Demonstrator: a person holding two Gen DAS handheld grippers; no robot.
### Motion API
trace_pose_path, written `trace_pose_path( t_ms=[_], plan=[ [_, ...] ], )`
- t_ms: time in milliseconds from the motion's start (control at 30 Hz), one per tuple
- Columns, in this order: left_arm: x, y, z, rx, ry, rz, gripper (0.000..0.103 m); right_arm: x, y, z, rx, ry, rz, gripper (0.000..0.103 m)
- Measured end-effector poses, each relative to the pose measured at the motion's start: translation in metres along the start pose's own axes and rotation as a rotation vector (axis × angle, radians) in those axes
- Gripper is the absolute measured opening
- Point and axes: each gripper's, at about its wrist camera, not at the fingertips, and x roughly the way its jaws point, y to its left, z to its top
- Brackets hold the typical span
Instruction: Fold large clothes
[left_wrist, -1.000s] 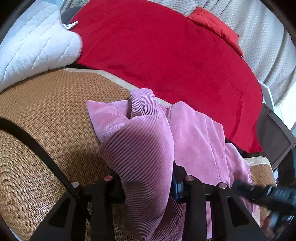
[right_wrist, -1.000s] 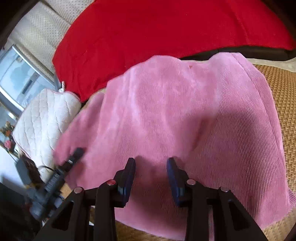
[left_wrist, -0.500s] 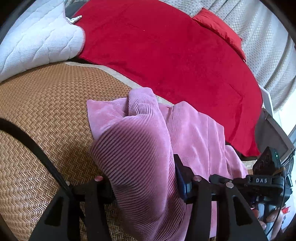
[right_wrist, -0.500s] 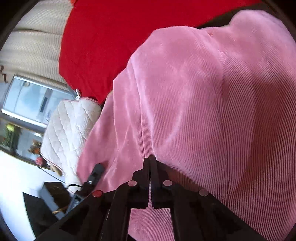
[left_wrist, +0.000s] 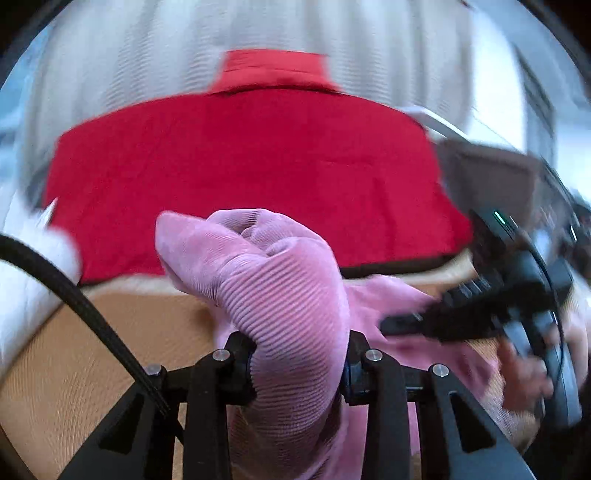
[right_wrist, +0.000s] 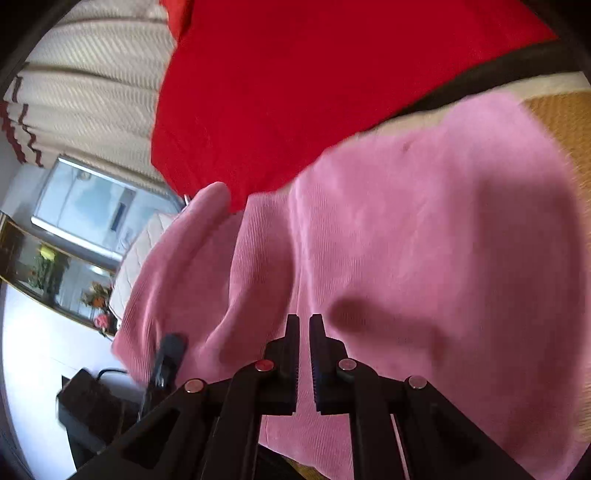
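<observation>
A pink corduroy garment lies partly on a woven straw mat. My left gripper is shut on a thick bunch of the pink garment, lifted above the mat. My right gripper has its jaws nearly closed, a narrow gap showing, on the garment's near edge. The right gripper also shows at the right of the left wrist view, held by a hand. The left gripper's tip shows in the right wrist view.
A red blanket covers the surface behind the mat, with a red pillow beyond it. A white quilted cushion lies at the left. Curtains hang behind. A black box sits low at the left.
My left gripper has lifted and tilted up with the bunched cloth, the view blurring. My right gripper, open a second ago, closed on the garment's edge and has lifted it.
</observation>
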Motion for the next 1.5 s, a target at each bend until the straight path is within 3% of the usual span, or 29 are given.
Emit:
trace_pose_path(
  t_ms=[100,233,267,367,400,467,567,633,700,767,800,833,900,967,1000,1067,1100,1133,1300,1367,1500],
  plan=[
    [0.013,-0.059,-0.004,0.176,0.033,-0.054,0.035,-0.031,-0.016,0.007,0.035,-0.066,0.015,0.009],
    [0.053,-0.101,-0.042,0.325,0.186,-0.085,0.035,-0.064,-0.04,0.015,0.083,-0.131,0.049,0.013],
    [0.057,-0.101,-0.05,0.32,0.195,-0.092,0.035,-0.067,-0.045,0.017,0.097,-0.126,0.066,0.024],
    [0.051,-0.088,-0.051,0.259,0.173,-0.155,0.036,-0.069,-0.049,0.016,0.109,-0.122,0.081,0.099],
    [0.051,-0.084,-0.048,0.243,0.18,-0.17,0.036,-0.069,-0.047,0.016,0.086,-0.135,0.093,0.099],
    [0.049,-0.076,-0.046,0.196,0.182,-0.207,0.036,-0.054,-0.033,0.017,0.031,-0.075,0.121,0.099],
    [0.04,-0.071,-0.049,0.192,0.162,-0.228,0.037,-0.019,-0.021,0.017,-0.002,0.025,0.089,0.098],
    [0.025,-0.063,-0.051,0.197,0.157,-0.244,0.043,0.003,-0.019,0.013,-0.018,0.074,0.046,0.094],
    [0.005,-0.047,-0.049,0.169,0.184,-0.296,0.047,0.024,-0.019,0.012,-0.042,0.108,0.001,0.057],
    [-0.02,-0.032,-0.047,0.14,0.177,-0.374,0.048,0.03,-0.026,0.012,-0.011,0.111,-0.008,0.043],
    [-0.037,-0.016,-0.045,0.115,0.143,-0.387,0.056,0.028,-0.029,0.014,0.003,0.099,-0.011,0.038],
    [-0.049,-0.001,-0.043,0.081,0.111,-0.368,0.068,0.027,-0.029,0.014,0.008,0.091,-0.015,0.037],
    [-0.055,0.034,-0.039,-0.032,0.09,-0.321,0.072,0.024,-0.024,0.012,-0.007,0.067,-0.024,0.031],
    [-0.037,0.076,-0.044,-0.205,0.16,-0.274,0.072,0.022,-0.017,0.009,-0.034,0.049,-0.046,0.028],
    [-0.016,0.088,-0.052,-0.296,0.245,-0.252,0.068,0.017,-0.012,0.007,-0.049,0.034,-0.058,0.026],
    [0.004,0.081,-0.065,-0.337,0.355,-0.26,0.056,0.01,-0.001,0.002,-0.074,0.003,-0.054,0.019],
    [0.014,0.07,-0.071,-0.338,0.399,-0.273,0.055,0.009,0.009,0.002,-0.088,-0.013,-0.028,0.018],
    [0.014,0.062,-0.07,-0.328,0.392,-0.268,0.054,0.007,0.02,0.003,-0.104,-0.034,-0.012,0.018],
    [-0.009,0.024,-0.038,-0.242,0.287,-0.283,0.051,-0.036,0.058,-0.014,-0.224,-0.155,-0.009,0.016],
    [-0.012,0.007,-0.026,-0.208,0.271,-0.302,0.051,-0.061,0.058,-0.017,-0.233,-0.218,-0.014,0.016],
    [-0.007,-0.047,-0.002,-0.014,0.244,-0.301,0.053,-0.117,0.028,-0.019,-0.171,-0.352,-0.046,0.016]
  ],
)
